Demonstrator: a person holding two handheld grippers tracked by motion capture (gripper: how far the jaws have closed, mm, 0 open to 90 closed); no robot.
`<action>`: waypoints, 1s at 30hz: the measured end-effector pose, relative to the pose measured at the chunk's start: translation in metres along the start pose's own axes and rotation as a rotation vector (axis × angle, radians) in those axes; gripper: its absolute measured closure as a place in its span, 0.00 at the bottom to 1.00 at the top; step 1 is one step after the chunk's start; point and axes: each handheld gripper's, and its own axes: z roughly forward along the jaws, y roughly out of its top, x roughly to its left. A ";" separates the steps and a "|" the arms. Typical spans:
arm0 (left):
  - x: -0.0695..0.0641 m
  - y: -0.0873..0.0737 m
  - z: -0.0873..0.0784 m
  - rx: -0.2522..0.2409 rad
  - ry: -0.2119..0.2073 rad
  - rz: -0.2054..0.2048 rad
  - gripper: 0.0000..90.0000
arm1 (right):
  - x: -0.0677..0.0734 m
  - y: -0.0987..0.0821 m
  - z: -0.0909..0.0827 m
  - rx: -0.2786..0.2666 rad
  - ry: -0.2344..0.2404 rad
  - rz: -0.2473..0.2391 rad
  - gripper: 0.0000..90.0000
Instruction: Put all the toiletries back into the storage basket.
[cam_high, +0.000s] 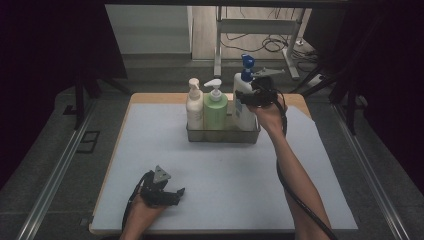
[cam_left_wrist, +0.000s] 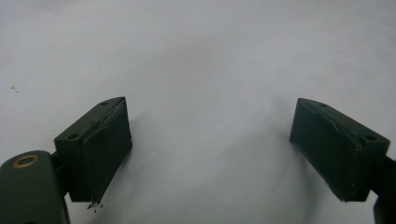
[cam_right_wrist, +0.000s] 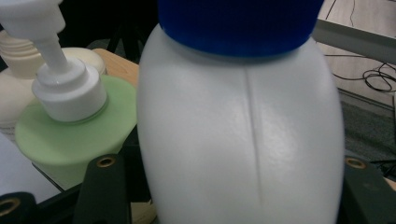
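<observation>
Gripping the white bottle with the blue pump top (cam_high: 243, 102), the right gripper (cam_high: 256, 96) sits in the upper middle of the high view, a little right of centre, its jaws closed around the bottle's upper body just below the blue cap. In the right gripper view that bottle (cam_right_wrist: 243, 135) takes up the centre of the frame, a moulded seam running down its white face and the blue cap across the top edge, with a black jaw flanking it at each lower corner. The bottle stands at the right end of a shallow grey tray (cam_high: 223, 135), which lies on the pale mat (cam_high: 220, 175) covering the table. Just left of it in the tray stands a green pump bottle (cam_high: 215, 109), and left of that a cream pump bottle (cam_high: 194, 106), the three in a row close together. In the right gripper view the green bottle (cam_right_wrist: 70, 144) shows at lower left with its white pump collar, and the cream bottle (cam_right_wrist: 14, 93) lies behind it at the left edge. The left gripper (cam_high: 165, 192) rests on the mat at the lower left of the high view, well apart from the tray, held in the person's hand. In the left gripper view its jaws stand spread wide over bare mat (cam_left_wrist: 205, 70), nothing between them.
</observation>
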 end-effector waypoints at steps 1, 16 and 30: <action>0.000 0.000 0.000 0.001 0.000 0.000 0.14 | 0.000 -0.001 0.000 0.003 0.002 0.001 0.44; 0.000 0.000 0.000 0.001 0.001 0.001 0.14 | 0.002 -0.013 0.001 0.043 0.021 0.006 0.45; 0.000 0.000 0.000 0.000 0.000 0.000 0.14 | 0.001 -0.030 0.005 0.085 0.017 0.011 0.45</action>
